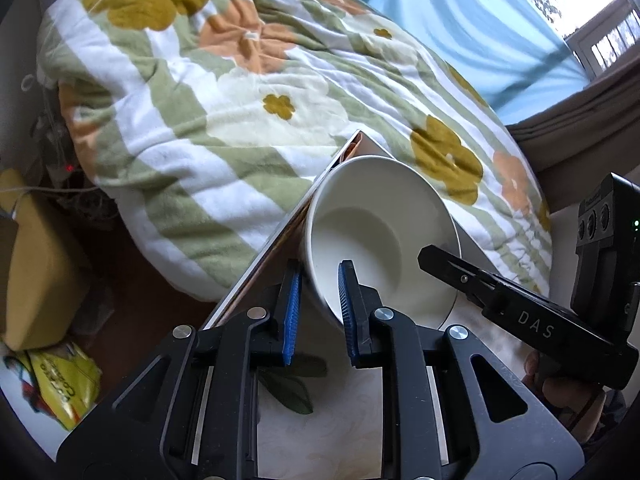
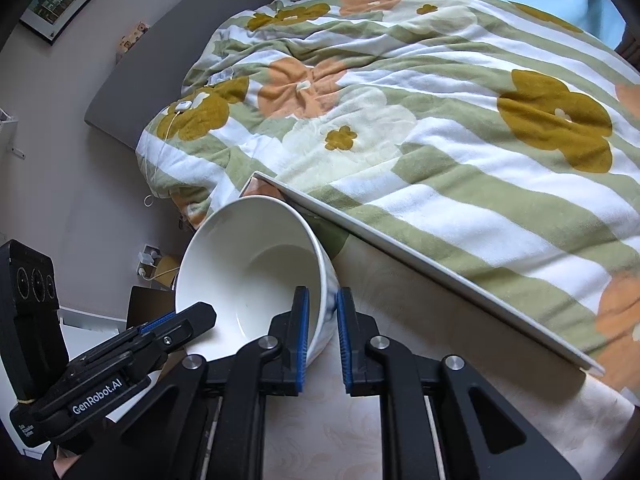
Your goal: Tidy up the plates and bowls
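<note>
2 tools (image 1: 318, 312) (image 2: 322, 334) astride bowl (image 1: 380, 224) rim

We see a floral striped duvet (image 1: 248, 92) filling twelve o'clock, a light-blue curtain (image 1: 472, 28) at one o'clock, and a yellow snack packet (image 1: 64, 384) at eight o'clock.
</note>
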The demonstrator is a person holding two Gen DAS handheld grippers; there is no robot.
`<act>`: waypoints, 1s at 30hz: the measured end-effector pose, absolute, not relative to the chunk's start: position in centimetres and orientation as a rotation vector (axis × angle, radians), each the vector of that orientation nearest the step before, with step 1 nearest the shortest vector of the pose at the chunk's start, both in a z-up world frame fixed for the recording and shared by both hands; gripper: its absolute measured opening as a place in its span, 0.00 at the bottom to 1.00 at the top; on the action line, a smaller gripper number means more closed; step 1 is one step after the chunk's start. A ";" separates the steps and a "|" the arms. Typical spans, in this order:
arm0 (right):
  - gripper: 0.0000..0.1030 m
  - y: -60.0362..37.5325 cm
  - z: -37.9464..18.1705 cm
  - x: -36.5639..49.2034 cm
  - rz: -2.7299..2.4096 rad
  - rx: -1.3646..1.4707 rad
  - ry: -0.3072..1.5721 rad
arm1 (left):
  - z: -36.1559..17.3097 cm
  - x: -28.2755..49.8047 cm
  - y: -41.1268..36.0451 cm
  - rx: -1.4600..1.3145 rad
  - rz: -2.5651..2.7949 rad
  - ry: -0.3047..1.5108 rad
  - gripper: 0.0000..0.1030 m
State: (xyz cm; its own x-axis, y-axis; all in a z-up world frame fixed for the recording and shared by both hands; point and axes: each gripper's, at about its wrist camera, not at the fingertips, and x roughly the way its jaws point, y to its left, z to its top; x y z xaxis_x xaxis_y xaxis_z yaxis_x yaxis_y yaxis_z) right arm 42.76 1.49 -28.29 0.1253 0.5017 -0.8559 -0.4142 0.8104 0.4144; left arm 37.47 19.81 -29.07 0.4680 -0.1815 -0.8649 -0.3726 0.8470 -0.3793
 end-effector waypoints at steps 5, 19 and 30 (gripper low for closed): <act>0.12 0.8 -27.5 41.8 0.656 0.102 1.262 | -27.1 37.0 18.6 -0.491 0.125 1.069 0.16; 0.13 -8.1 -18.8 34.2 0.554 0.225 1.128 | -17.4 31.1 9.2 -0.356 -0.007 0.970 0.16; 0.12 -22.5 -14.4 22.7 0.389 0.281 1.064 | -13.7 22.4 -6.0 -0.281 -0.193 0.972 0.16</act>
State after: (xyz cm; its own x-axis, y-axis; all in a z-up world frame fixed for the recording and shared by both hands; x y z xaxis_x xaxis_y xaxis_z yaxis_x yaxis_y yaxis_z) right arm 22.74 -22.49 -14.39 0.4279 0.4398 -0.7896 -0.1734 0.8973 0.4059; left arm 22.36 -5.95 -13.71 0.5511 -0.2851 -0.7842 0.0356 0.9470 -0.3192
